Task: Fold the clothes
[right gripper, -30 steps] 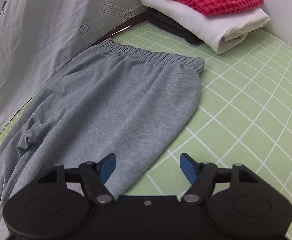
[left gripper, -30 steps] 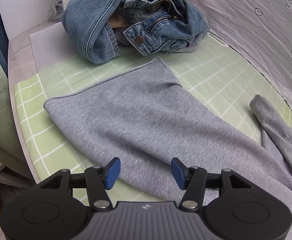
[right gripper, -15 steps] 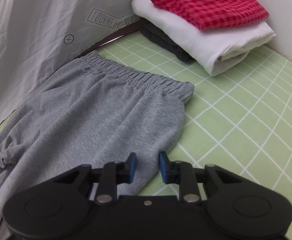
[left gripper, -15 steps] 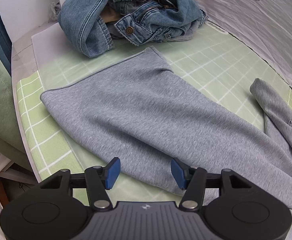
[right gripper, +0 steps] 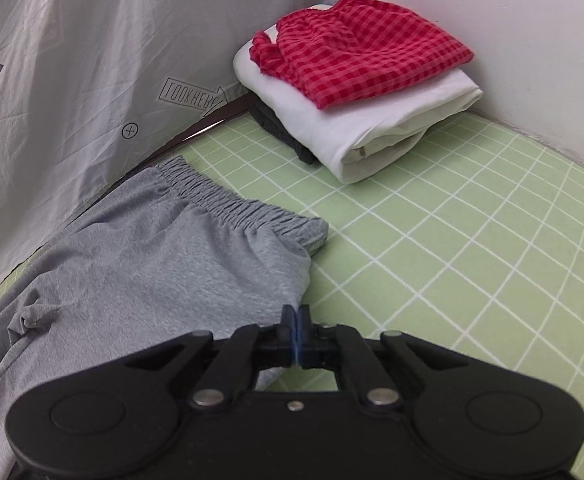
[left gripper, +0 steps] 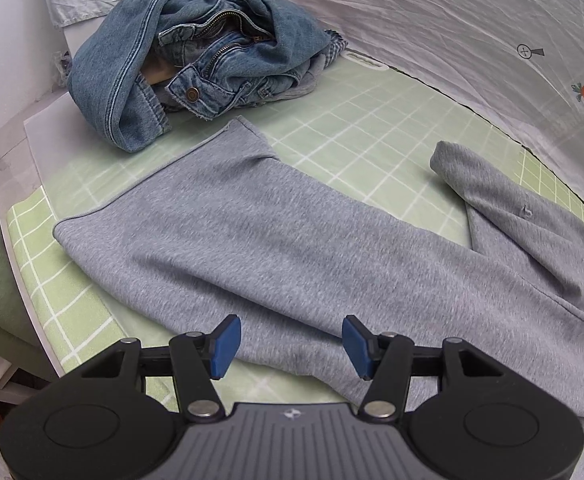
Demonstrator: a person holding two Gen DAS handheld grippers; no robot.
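The grey sweatpants (left gripper: 292, 240) lie flat on the green checked mat (right gripper: 471, 240), so the right gripper (right gripper: 295, 320) is closed at their side edge, probably pinching it, while the left gripper (left gripper: 290, 346) hovers half-open, empty, over one leg.

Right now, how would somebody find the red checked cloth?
Look to the far corner of the green grid mat, by the white wall. A folded stack sits there, and the red checked cloth lies on top, the only red, patterned piece, above the white and dark ones.
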